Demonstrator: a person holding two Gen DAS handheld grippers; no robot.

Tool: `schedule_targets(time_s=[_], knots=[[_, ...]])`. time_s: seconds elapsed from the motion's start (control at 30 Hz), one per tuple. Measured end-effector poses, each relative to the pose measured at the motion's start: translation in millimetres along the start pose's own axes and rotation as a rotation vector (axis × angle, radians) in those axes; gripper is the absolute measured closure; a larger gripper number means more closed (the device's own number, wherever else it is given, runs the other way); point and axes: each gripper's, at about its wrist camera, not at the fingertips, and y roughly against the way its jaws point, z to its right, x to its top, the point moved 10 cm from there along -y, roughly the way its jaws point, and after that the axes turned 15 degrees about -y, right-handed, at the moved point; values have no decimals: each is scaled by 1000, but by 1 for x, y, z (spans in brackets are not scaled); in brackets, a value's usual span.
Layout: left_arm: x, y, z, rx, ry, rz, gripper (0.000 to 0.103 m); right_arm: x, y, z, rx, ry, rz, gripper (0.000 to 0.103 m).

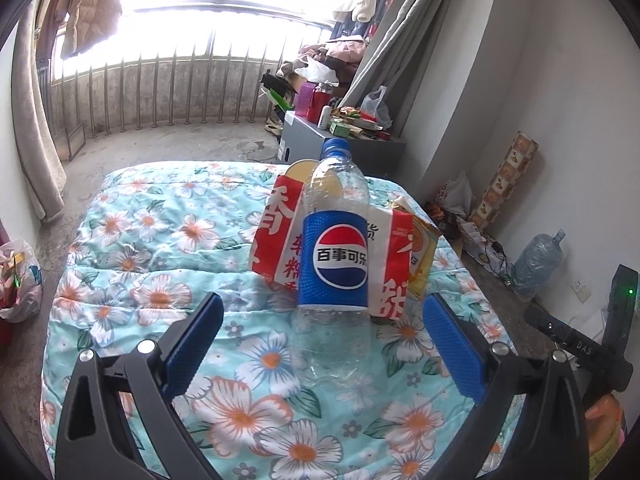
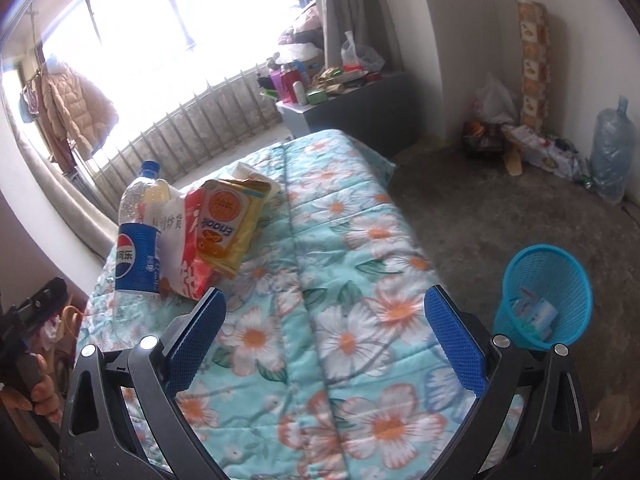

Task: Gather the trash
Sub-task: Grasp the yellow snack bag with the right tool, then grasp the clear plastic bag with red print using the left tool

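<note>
An empty clear Pepsi bottle (image 1: 334, 248) with a blue label stands upright on the floral quilt (image 1: 160, 280). My left gripper (image 1: 324, 312) is open, its blue pads on either side of the bottle's base without touching it. Behind the bottle lies a red-and-white snack bag (image 1: 276, 236) and a yellow biscuit packet (image 1: 422, 256). In the right wrist view the bottle (image 2: 138, 236), the snack bag (image 2: 186, 248) and the yellow packet (image 2: 228, 224) sit at the quilt's far left. My right gripper (image 2: 326, 312) is open over bare quilt (image 2: 340, 240). A blue mesh bin (image 2: 546, 296) stands on the floor to the right.
A grey cabinet (image 1: 304, 140) crowded with cups and packets stands beyond the bed. A large water jug (image 2: 612, 152), bags and a tall box line the right wall. A plastic bag of rubbish (image 1: 18, 280) sits on the floor at left. The bin holds some paper.
</note>
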Motion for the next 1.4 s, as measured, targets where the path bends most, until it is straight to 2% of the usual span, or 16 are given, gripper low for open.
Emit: schedule_targets(time_s=[0.13, 0.2, 0.27, 0.4, 0.63, 0.9, 1.0, 1.03, 1.07, 1.13, 1.3, 1.4], knots=[[2, 0, 3, -19, -25, 22, 5, -3, -14, -16, 85, -41, -66, 8], [7, 0, 13, -55, -55, 45, 5, -3, -22, -21, 119, -71, -99, 11], [12, -1, 27, -85, -100, 62, 5, -2, -30, -23, 141, -92, -124, 16], [20, -7, 49, -80, -204, 87, 5, 2, -44, -28, 195, -142, -175, 24], [30, -24, 72, -114, -246, 95, 6, 23, -79, -35, 310, -230, -265, 37], [46, -39, 77, -143, -228, 89, 17, 31, -126, -53, 416, -300, -380, 53], [46, -46, 80, -159, -211, 71, 21, 25, -142, -59, 419, -294, -428, 68], [46, -47, 80, -162, -207, 66, 23, 21, -144, -61, 421, -292, -443, 77], [45, -49, 81, -166, -203, 61, 24, 19, -144, -62, 430, -290, -450, 91], [45, -52, 83, -175, -196, 52, 27, 15, -141, -65, 450, -286, -461, 98], [51, -57, 86, -201, -176, 40, 32, 20, -121, -61, 482, -261, -441, 102], [58, -61, 90, -211, -164, 37, 36, 18, -109, -48, 460, -252, -436, 102]])
